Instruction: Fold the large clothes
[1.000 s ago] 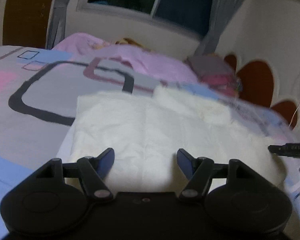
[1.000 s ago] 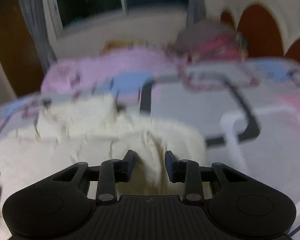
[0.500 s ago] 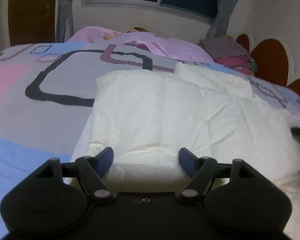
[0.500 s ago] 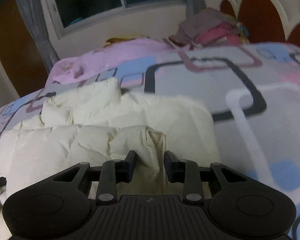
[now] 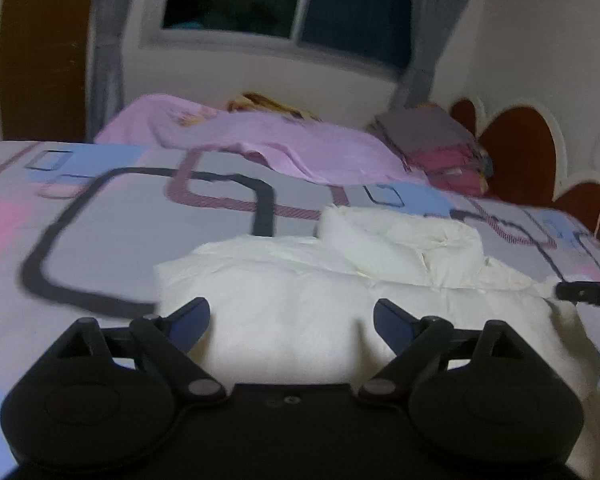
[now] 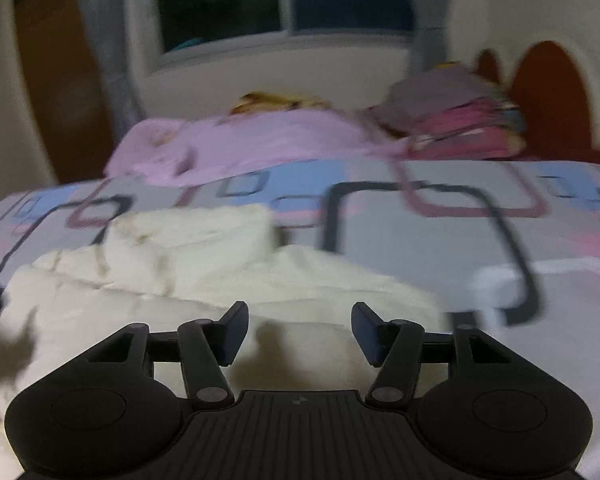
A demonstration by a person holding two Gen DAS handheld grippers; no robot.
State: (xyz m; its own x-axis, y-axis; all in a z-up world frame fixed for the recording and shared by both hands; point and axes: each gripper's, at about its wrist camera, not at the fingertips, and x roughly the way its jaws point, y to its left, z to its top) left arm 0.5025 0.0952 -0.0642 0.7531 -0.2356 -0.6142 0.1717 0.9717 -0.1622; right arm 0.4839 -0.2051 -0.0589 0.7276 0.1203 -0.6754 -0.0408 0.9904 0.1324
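Overhead, both grippers are hovering level above the white jacket (image 5: 340, 280) on the bed (image 5: 120, 216), left gripper (image 5: 291, 322) and right gripper (image 6: 299, 330) spread wide, gripping nothing.

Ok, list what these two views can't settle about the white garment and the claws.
- Garment near edge: hidden behind the left claw body in the left wrist view, and behind the right claw body in the right wrist view.
- What kind of garment it is: not clear; folded, puffy, and both views are motion-blurred.
- Folded pile by the headboard: blurred, items uncountable.
- Both claws are open and empty.
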